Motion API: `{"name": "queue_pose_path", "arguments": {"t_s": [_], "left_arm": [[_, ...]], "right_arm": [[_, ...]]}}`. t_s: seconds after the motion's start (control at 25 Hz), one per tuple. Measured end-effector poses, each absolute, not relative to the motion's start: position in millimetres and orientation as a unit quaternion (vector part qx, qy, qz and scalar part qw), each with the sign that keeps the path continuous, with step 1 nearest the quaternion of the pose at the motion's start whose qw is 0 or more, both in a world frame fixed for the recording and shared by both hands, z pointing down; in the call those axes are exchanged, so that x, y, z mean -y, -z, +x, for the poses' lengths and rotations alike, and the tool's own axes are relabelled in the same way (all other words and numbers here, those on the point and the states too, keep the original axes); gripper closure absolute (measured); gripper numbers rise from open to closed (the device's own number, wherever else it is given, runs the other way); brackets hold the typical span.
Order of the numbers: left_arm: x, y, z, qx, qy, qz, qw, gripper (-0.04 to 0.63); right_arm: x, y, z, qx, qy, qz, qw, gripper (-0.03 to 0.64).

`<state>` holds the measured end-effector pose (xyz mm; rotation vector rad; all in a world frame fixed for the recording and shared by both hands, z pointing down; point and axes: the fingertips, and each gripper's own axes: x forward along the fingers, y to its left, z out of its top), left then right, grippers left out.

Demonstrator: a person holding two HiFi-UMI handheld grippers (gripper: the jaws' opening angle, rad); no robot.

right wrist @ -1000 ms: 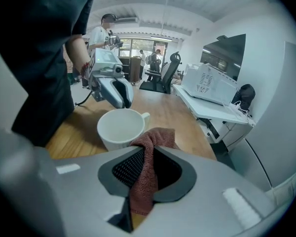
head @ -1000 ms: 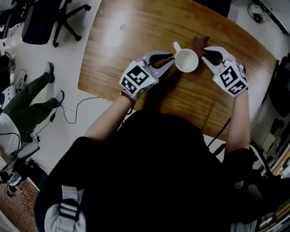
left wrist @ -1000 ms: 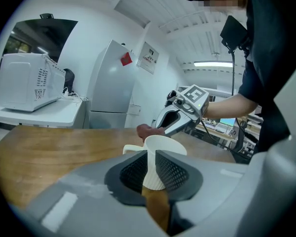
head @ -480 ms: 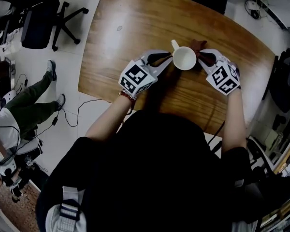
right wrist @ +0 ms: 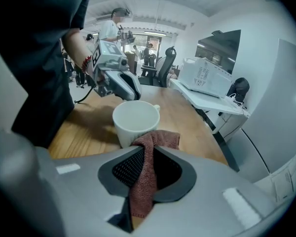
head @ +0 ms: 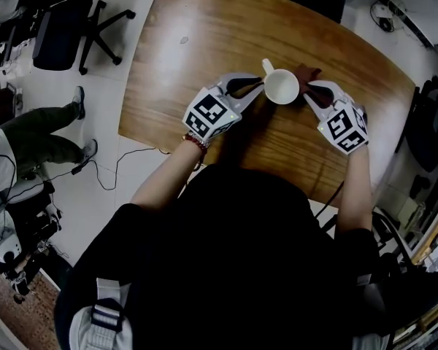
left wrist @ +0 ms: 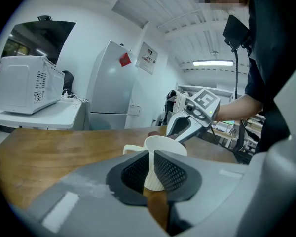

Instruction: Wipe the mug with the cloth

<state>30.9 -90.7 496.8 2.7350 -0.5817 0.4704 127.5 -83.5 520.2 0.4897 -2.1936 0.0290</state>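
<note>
A white mug (head: 282, 87) stands upright on the wooden table (head: 204, 35). My left gripper (head: 261, 87) is shut on the mug's wall at its left side, one jaw inside the rim and one outside (left wrist: 150, 168). My right gripper (head: 305, 93) is shut on a reddish-brown cloth (right wrist: 144, 179). The cloth's free end (head: 307, 74) lies against the mug's right side (right wrist: 135, 123), touching its wall near the base. The mug's handle (head: 266, 68) points away from me. Nothing shows inside the mug.
The table's near edge (head: 292, 173) runs just below my grippers, its left edge drops to the floor. An office chair (head: 66, 28) and a seated person's legs (head: 36, 141) are at the far left. A microwave (right wrist: 207, 75) sits on a side counter.
My right gripper with the cloth has shifted slightly along the mug's right side, first inward, then back toward me. The left gripper still holds the mug in place.
</note>
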Motion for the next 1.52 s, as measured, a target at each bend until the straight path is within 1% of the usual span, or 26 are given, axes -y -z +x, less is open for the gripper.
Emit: {"name": "queue_pose_path", "arguments": {"t_s": [0.2, 0.4, 0.68, 0.8, 1.04, 1.24, 1.4, 1.52], "left_arm": [[91.6, -497.1, 30.0, 0.202, -0.165, 0.954, 0.151, 0.572], [93.0, -497.1, 29.1, 0.201, -0.164, 0.954, 0.152, 0.574], [92.8, -496.2, 32.3, 0.204, -0.153, 0.955, 0.153, 0.574], [92.1, -496.6, 34.3, 0.207, -0.147, 0.955, 0.157, 0.580], [91.0, -497.3, 32.4, 0.210, -0.141, 0.954, 0.160, 0.583], [91.3, -494.1, 24.1, 0.218, -0.140, 0.953, 0.156, 0.563], [88.7, -487.5, 13.8, 0.225, -0.139, 0.953, 0.146, 0.561], [85.0, -478.9, 5.7, 0.226, -0.135, 0.955, 0.137, 0.561]], "right_arm": [[63.7, -501.2, 127.5, 0.884, -0.011, 0.200, 0.423, 0.559], [55.5, -515.5, 122.6, 0.882, -0.030, 0.204, 0.424, 0.559], [52.8, -550.8, 122.5, 0.861, -0.055, 0.205, 0.462, 0.558], [52.5, -554.7, 124.4, 0.854, -0.057, 0.224, 0.467, 0.559], [44.7, -527.5, 119.7, 0.859, -0.069, 0.274, 0.427, 0.558], [25.2, -508.4, 108.2, 0.860, -0.078, 0.301, 0.403, 0.558], [18.9, -515.6, 101.0, 0.856, -0.101, 0.328, 0.387, 0.558], [20.5, -531.7, 100.5, 0.846, -0.115, 0.346, 0.389, 0.558]]}}
